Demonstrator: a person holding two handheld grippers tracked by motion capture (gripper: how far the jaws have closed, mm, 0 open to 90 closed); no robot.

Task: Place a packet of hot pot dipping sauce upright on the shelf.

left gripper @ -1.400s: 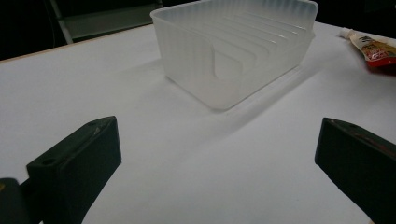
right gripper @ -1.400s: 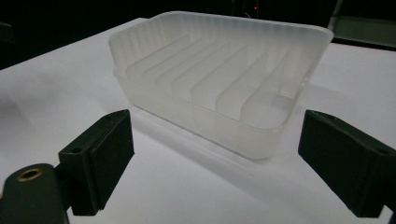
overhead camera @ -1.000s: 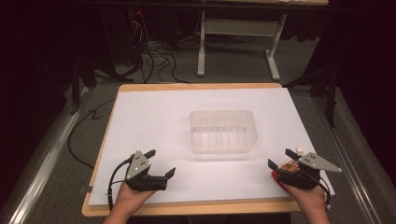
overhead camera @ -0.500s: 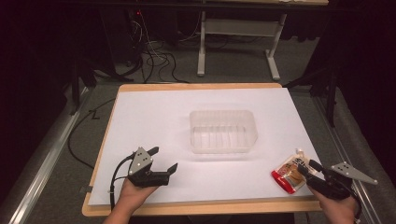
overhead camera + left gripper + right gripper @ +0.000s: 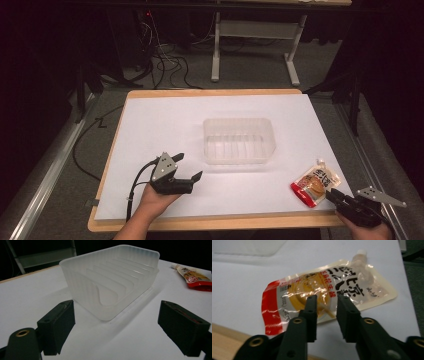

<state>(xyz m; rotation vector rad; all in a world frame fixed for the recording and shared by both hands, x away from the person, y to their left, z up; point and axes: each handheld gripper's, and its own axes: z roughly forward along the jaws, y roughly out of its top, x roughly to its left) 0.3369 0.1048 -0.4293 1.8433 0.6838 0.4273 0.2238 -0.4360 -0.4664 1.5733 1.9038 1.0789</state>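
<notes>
2 grippers empty: your right gripper (image 5: 334,194), narrowly parted, has released the red-and-cream spouted food pouch (image 5: 315,182); left gripper (image 5: 189,168) gapes wide.

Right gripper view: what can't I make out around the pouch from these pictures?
- Pouch: its near edge is hidden behind the right tool's black jaws, so contact is unclear.
- Pouch print: too blurred in the right gripper view, too small in the high view.
- Clear container: cut off by the top edge, blurred.
</notes>
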